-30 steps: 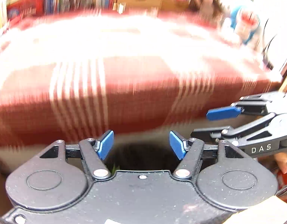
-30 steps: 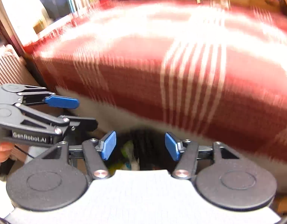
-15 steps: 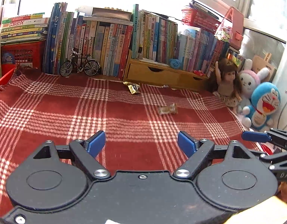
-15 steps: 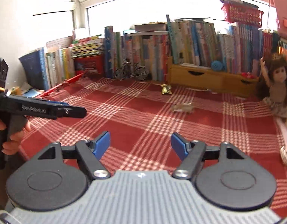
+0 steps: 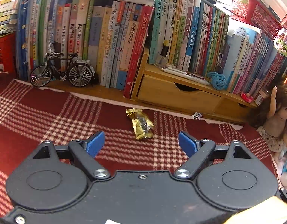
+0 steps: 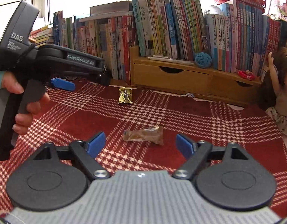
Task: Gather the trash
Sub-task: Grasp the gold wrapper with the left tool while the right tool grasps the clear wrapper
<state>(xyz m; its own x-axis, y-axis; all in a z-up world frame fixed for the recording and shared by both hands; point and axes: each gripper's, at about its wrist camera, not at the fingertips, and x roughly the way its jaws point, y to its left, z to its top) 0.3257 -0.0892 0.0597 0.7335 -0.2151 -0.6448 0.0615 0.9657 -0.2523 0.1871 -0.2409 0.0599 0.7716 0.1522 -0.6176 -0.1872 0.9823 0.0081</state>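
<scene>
A crumpled gold wrapper (image 5: 141, 124) lies on the red plaid cloth (image 5: 50, 119), just beyond my open left gripper (image 5: 141, 144); nothing is between its blue pads. In the right wrist view the same gold wrapper (image 6: 125, 98) lies farther back. A brown snack wrapper (image 6: 145, 135) lies flat on the cloth right ahead of my open right gripper (image 6: 140, 144), between the lines of its fingers and not touched. The left gripper's body (image 6: 50, 61), held by a hand, reaches in from the left toward the gold wrapper.
Rows of upright books (image 5: 109, 43) and a wooden drawer unit (image 5: 177, 93) line the back. A model bicycle (image 5: 62, 71) stands at the back left, a doll (image 5: 278, 115) at the right, a blue yarn ball (image 6: 203, 60) on the drawer unit. A small paper scrap (image 5: 197, 115) lies by the drawers.
Both grippers have moved forward over the cloth toward the books. The gold wrapper is now close to the left gripper, the brown wrapper close to the right one. Both stay open.
</scene>
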